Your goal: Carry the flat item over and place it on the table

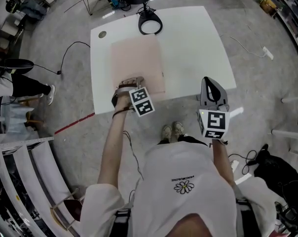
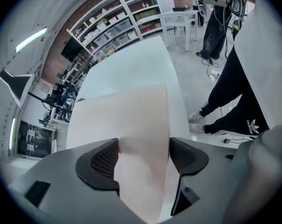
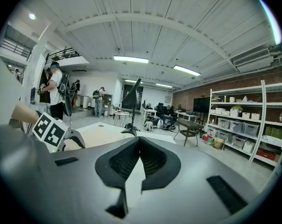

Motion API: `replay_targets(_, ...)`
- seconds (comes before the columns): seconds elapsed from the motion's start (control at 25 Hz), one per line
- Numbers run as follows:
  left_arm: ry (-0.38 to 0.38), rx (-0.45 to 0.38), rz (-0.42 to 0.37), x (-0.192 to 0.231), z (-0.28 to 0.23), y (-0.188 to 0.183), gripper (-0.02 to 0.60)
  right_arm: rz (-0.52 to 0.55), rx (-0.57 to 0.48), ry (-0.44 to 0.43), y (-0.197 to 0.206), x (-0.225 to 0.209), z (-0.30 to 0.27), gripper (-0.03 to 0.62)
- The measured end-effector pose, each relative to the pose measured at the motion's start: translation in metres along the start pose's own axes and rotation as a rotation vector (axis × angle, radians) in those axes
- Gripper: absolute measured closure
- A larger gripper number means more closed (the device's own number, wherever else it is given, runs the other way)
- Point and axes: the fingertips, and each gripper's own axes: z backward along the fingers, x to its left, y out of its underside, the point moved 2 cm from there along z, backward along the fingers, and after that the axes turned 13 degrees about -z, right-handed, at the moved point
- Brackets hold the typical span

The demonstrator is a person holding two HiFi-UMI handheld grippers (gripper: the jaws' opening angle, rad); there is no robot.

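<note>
Pink-beige sheet lies flat on the white desk by its near edge, as the task wants; left gripper spread over the sheet's near end, not pinching; right gripper pressed together, empty.

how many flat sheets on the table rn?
1. The pinkish sheet lies on the white table, left of centre, its near edge at the left gripper. Another stacked beneath it would be hidden.
</note>
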Motion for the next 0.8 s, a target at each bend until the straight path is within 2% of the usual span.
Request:
replay_targets(0.16, -0.022, -0.041, 0.038, 0.001, 0.003, 0.000, 0.222, 0.002, -0.011, -0.005, -0.003, 0.000, -0.002, 0.583)
replay_targets(0.36, 0.002, -0.172, 0.228, 0.014, 0.023, -0.010, 0.222, 0.014, -0.041, -0.025, -0.012, 0.007, -0.008, 0.583)
replay_targets(0.6, -0.214, -0.268, 0.306, 0.064, 0.085, -0.015, 0.224, 0.053, -0.105, -0.094, -0.035, 0.028, -0.016, 0.583)
replay_targets(0.72, -0.353, -0.378, 0.374, 0.098, 0.134, -0.017, 0.249, 0.063, -0.147, -0.120, -0.053, 0.039, -0.020, 0.583)
replay_targets(0.8, -0.465, -0.474, 0.443, 0.119, 0.171, -0.019, 0.300, 0.071, -0.185, -0.141, -0.067, 0.045, -0.022, 0.583)
